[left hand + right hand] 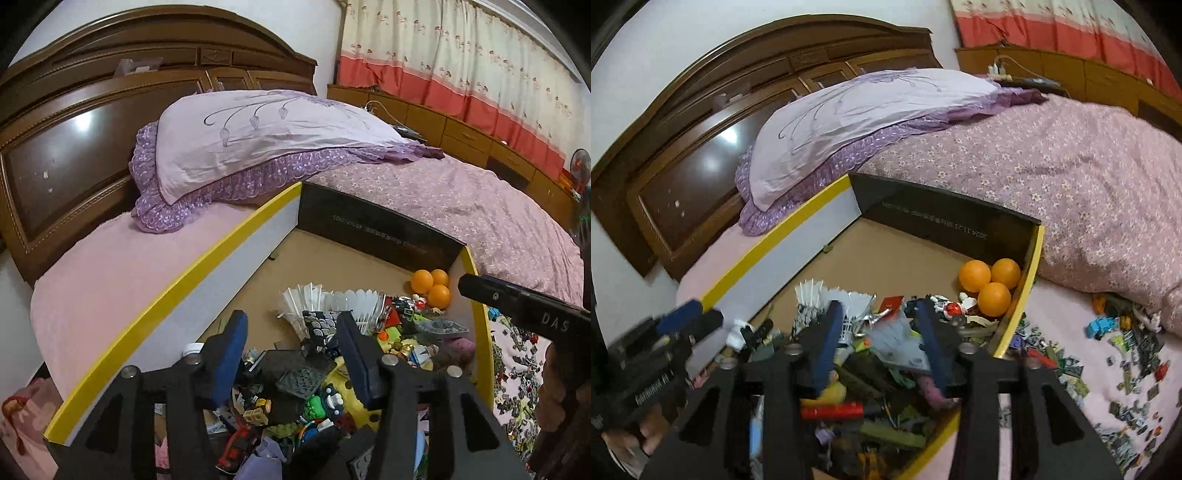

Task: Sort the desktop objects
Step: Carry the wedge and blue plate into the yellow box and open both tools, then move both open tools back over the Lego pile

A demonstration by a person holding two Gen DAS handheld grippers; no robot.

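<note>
Overhead, two hand-held grippers are hovering above a shallow cardboard box (177,291) with yellow-edged walls, which is sitting on a pink bed sheet (110,273).

Seen from its own camera, the left gripper (291,354) is pointing down into the near part of the box, its blue-padded fingers (232,354) standing well apart with nothing clamped between them; only the heap of toy pieces (295,391) is showing in the gap below. In the right wrist view, the right gripper (882,347) is likewise hanging over the pile with its jaws spread and gripping nothing, and the left gripper is appearing blurred at the near left.

Inside the box, small building bricks and figures are lying jumbled in the near half. White shuttlecocks (332,302) are lying just beyond the heap, and three orange balls (991,282) are resting together in the far right corner, touching one another. More loose toy bits (1126,362) are lying scattered on the sheet to the right of the box.

Farther off, a lilac pillow (266,136) is lying against a brown wooden headboard (74,147).
</note>
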